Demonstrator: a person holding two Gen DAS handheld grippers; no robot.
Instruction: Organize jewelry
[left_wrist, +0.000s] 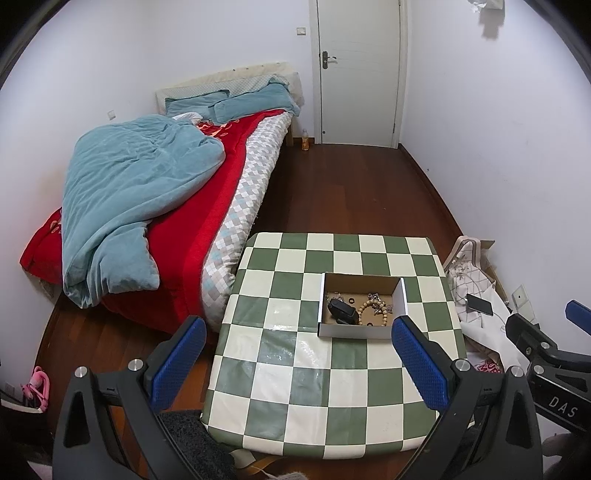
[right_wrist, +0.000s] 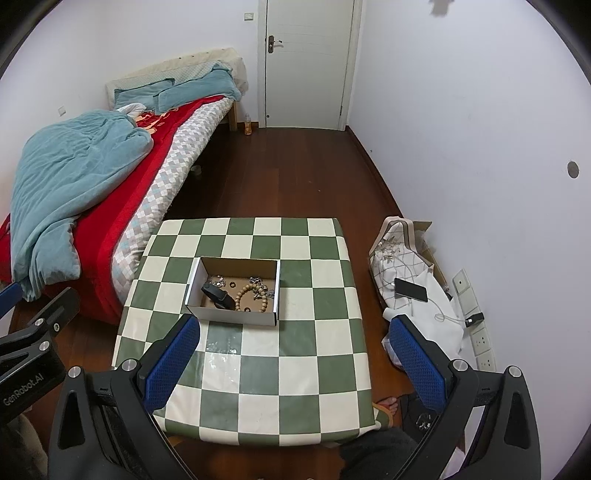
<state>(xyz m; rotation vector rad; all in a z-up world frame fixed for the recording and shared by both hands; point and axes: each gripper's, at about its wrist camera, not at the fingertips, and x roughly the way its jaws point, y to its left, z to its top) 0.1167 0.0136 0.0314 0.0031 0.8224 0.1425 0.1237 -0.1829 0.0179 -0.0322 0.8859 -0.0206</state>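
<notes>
— Where is the jewelry?
— In the cardboard box (left_wrist: 362, 312) on the checkered table (left_wrist: 295, 376), ahead of my left gripper (left_wrist: 297, 334), nearer its right finger.
— Grippers?
— Left and right gripper (right_wrist: 295, 334) both wide, empty, well short of it.

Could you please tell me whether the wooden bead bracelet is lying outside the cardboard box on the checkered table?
No, the wooden bead bracelet lies inside the open cardboard box.

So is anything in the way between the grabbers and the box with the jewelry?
No. Only bare checkered table lies between both open grippers, left and right, and the box. Its top is open.
</notes>
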